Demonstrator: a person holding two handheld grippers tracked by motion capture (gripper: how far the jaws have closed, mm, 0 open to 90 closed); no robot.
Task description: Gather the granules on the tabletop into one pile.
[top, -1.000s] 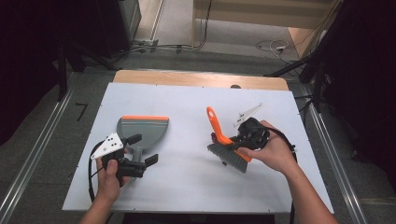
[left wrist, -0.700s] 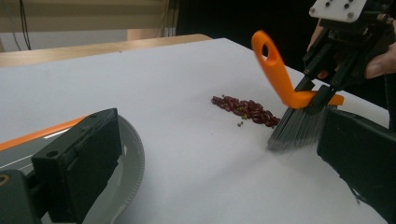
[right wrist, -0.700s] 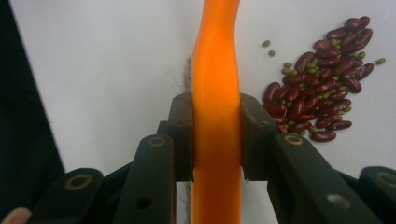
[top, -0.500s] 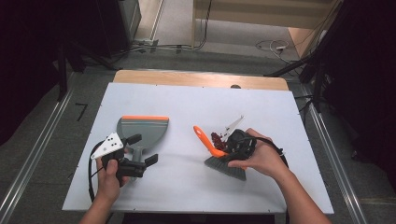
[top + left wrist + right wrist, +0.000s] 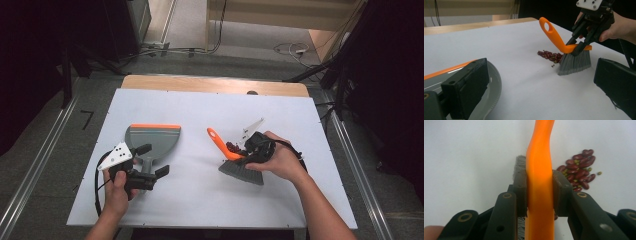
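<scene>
A brush with an orange handle (image 5: 220,142) and grey bristles (image 5: 574,61) stands right of centre on the white table, its bristles touching the surface. My right gripper (image 5: 248,150) is shut on the handle (image 5: 540,170) just above the bristles, with the pads pressing both sides. A small pile of red and green beans (image 5: 579,172) lies right beside the bristles (image 5: 549,55). A grey dustpan with an orange lip (image 5: 152,137) lies flat at the left. My left gripper (image 5: 152,160) is open at the dustpan's near end, with the pan (image 5: 491,85) under its left jaw.
The white tabletop (image 5: 200,110) has a wooden strip (image 5: 210,82) along its far edge. Metal floor rails (image 5: 30,175) run along both sides of the table, and cables lie on the floor behind it.
My right gripper has come down and slightly left with the brush, the handle leaning further left and the bristles reaching the table by the beans. The left gripper and dustpan have stayed put.
</scene>
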